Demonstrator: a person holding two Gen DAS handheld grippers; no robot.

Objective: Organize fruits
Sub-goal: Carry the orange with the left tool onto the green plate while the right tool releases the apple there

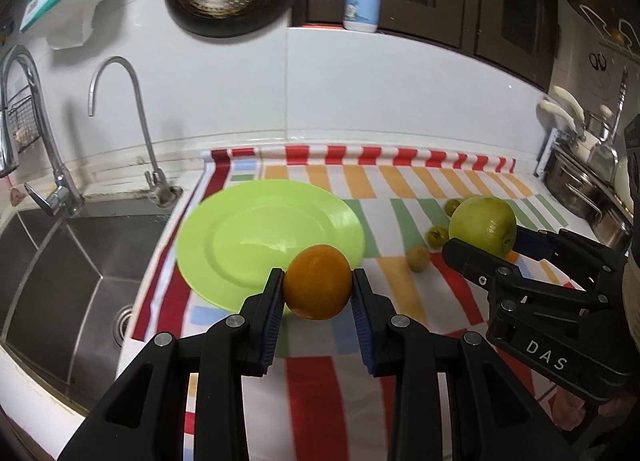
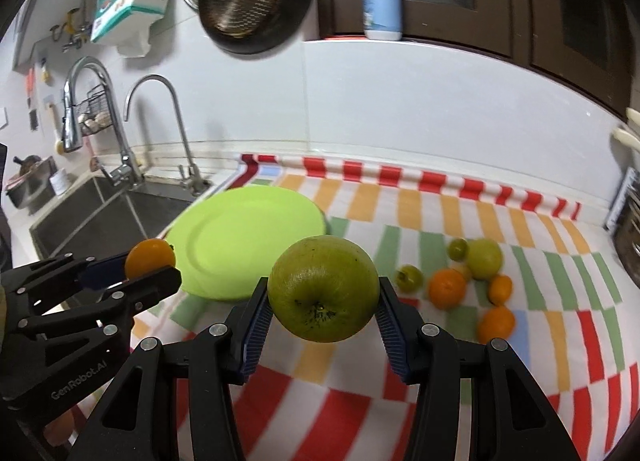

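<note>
The left gripper (image 1: pixel 318 289) pinches an orange (image 1: pixel 318 282) between its blue pads, lifted clear of the striped cloth (image 1: pixel 320 389). Just beyond and left of its jaws lies the green plate (image 1: pixel 240 237), bare, with the sink (image 1: pixel 60 261) further left. The right gripper (image 2: pixel 323 307) pinches a green apple (image 2: pixel 323 288), stem end facing the camera, also off the cloth. The plate sits ahead and left of these jaws. To their right, on the cloth, a loose cluster of fruit rests: a mandarin (image 2: pixel 447 288), two smaller oranges (image 2: pixel 496 324), a pale green fruit (image 2: pixel 484 259) and two small green ones (image 2: pixel 409 278).
</note>
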